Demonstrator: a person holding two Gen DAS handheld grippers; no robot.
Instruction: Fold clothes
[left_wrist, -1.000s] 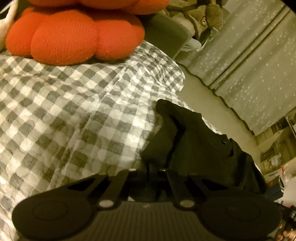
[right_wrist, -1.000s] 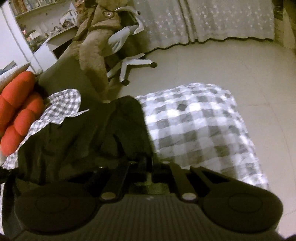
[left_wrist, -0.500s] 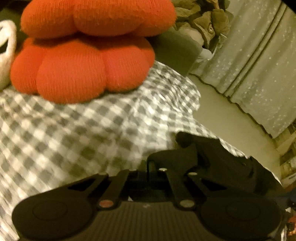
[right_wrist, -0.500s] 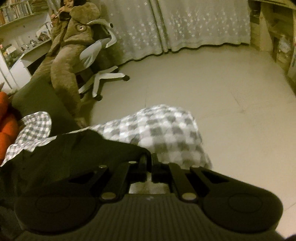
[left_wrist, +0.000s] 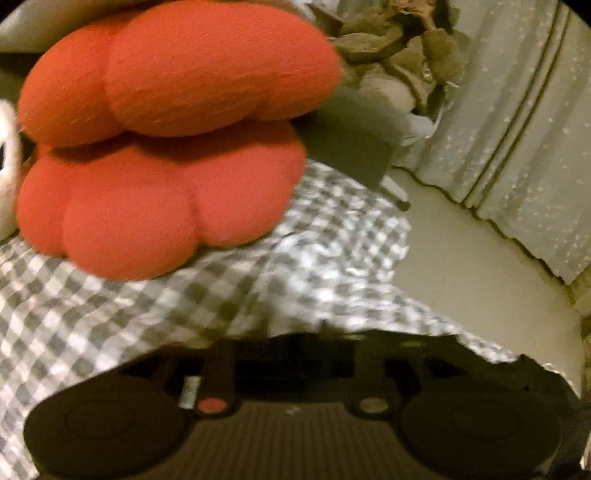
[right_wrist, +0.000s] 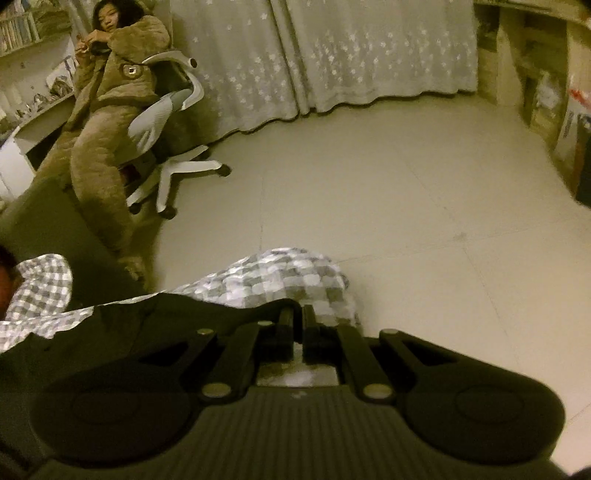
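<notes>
A black garment (right_wrist: 122, 332) lies rumpled on the checked bed cover, by the bed's edge nearest the floor.

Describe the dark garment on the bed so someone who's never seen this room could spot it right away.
Find the bed with the checked cover. At its near edge lies a dark garment, close under the right tongs. It is the only plain black cloth there.

Upper left, left wrist view: orange-red knit cushions (left_wrist: 166, 147). Below them, grey-and-white checked bedcover (left_wrist: 258, 280). Low in right wrist view: black garment (right_wrist: 122, 332). Top: grey curtain with white stars (right_wrist: 332, 55). Left: brown plush suit on person (right_wrist: 107, 122), white chair (right_wrist: 173, 110).
</notes>
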